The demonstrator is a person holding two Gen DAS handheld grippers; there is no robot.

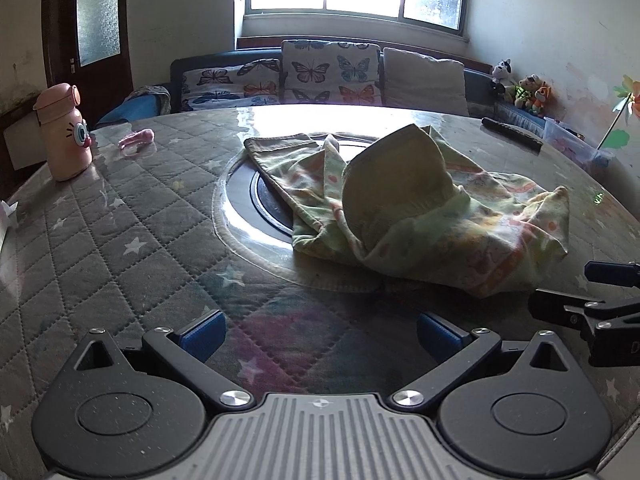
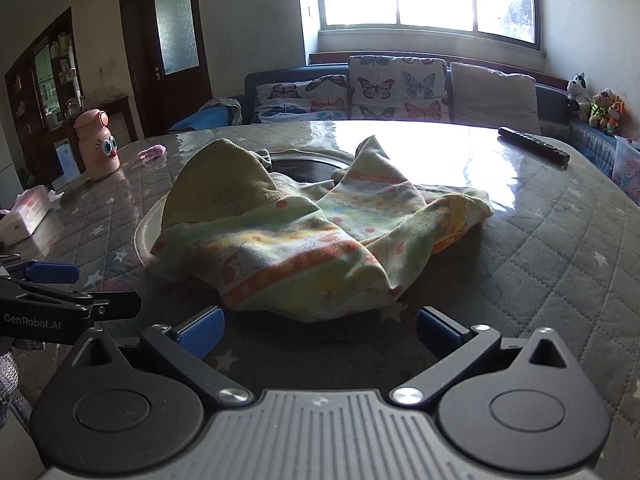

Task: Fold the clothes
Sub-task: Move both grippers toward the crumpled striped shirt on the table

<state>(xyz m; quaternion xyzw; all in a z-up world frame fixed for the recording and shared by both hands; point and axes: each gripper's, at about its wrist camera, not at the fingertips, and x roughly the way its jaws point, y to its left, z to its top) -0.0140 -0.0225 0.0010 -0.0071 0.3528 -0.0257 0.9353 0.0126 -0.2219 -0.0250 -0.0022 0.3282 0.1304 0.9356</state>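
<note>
A crumpled pale green garment (image 1: pixel 420 216) with orange and yellow print lies in a heap on the round table, partly over the dark centre disc (image 1: pixel 256 196). It also shows in the right wrist view (image 2: pixel 312 240). My left gripper (image 1: pixel 320 332) is open and empty, short of the garment's near edge. My right gripper (image 2: pixel 318 328) is open and empty, just in front of the garment's near edge. The right gripper shows at the right edge of the left wrist view (image 1: pixel 592 300). The left gripper shows at the left edge of the right wrist view (image 2: pixel 64 292).
The table has a grey quilted star cover (image 1: pixel 120 220) under glass. A pink bottle (image 1: pixel 66 136) and a pink item (image 1: pixel 136 140) stand far left, a tissue box (image 2: pixel 24 216) at left, a black remote (image 2: pixel 534 144) far right. A sofa (image 1: pixel 332 76) stands behind.
</note>
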